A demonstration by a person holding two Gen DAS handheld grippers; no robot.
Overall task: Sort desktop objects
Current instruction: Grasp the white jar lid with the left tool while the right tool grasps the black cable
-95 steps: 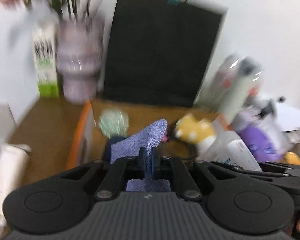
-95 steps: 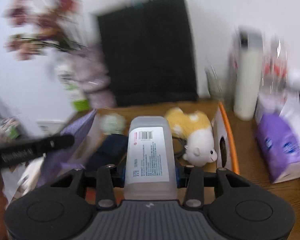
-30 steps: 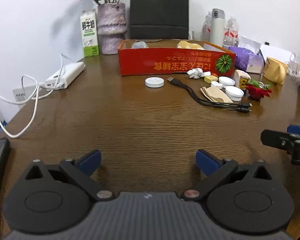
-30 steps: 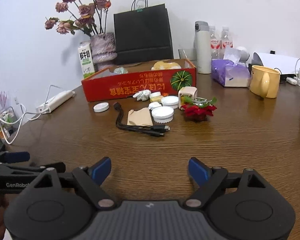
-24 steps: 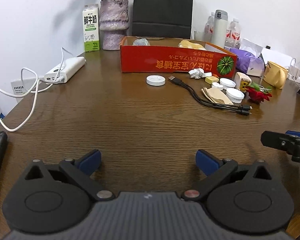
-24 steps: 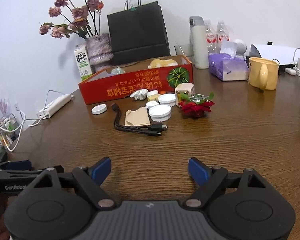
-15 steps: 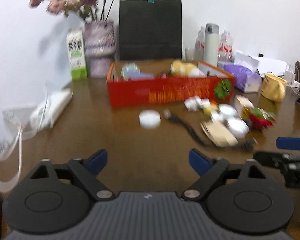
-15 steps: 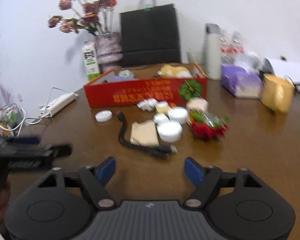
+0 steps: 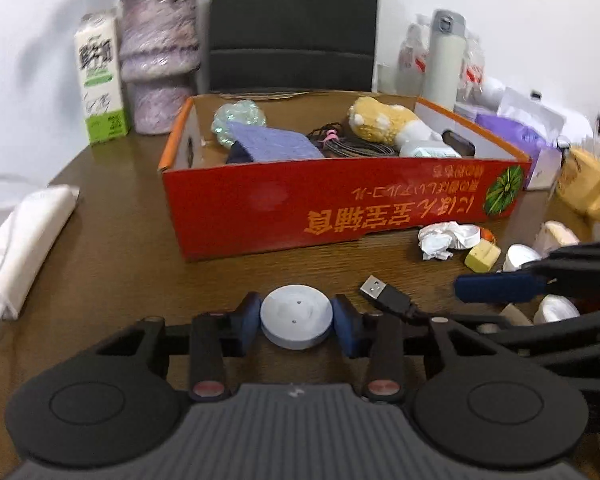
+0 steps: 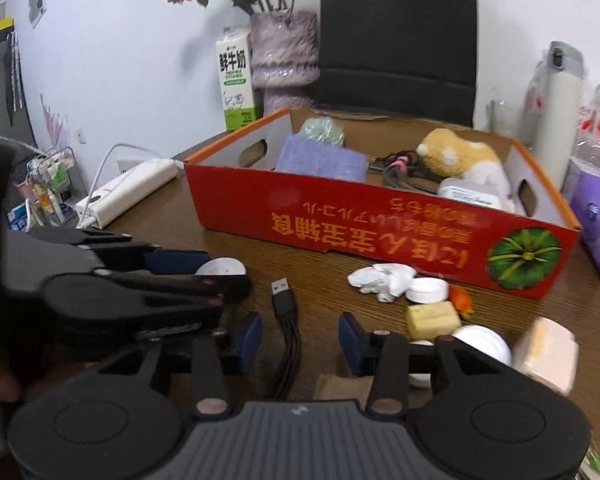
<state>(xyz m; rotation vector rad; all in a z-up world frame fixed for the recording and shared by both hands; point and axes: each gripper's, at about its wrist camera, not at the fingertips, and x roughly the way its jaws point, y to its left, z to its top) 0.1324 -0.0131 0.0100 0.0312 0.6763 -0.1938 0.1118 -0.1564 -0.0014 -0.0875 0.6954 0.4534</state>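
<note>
My left gripper [image 9: 297, 322] is shut on a round white lid [image 9: 296, 321] low over the table, in front of the red cardboard box [image 9: 340, 208]. The box holds a purple cloth [image 9: 274, 144], a yellow plush toy [image 9: 384, 124], coiled cables and a white bottle. My right gripper [image 10: 299, 338] is open, its jaws on either side of a black USB cable [image 10: 286, 320] on the table. The left gripper and lid also show in the right wrist view [image 10: 220, 268].
Loose items lie before the box: crumpled paper [image 10: 380, 276], white lids [image 10: 426, 290], a yellow block [image 10: 432, 320], a cream box [image 10: 546, 354]. A power strip [image 10: 128, 192], milk carton [image 10: 236, 80], vase, black bag, thermos [image 10: 556, 108] and purple tissue pack stand around.
Both grippers have moved forward to the items near the box. My left gripper has closed on the round white lid. My right gripper has come over the USB cable and narrowed a little.
</note>
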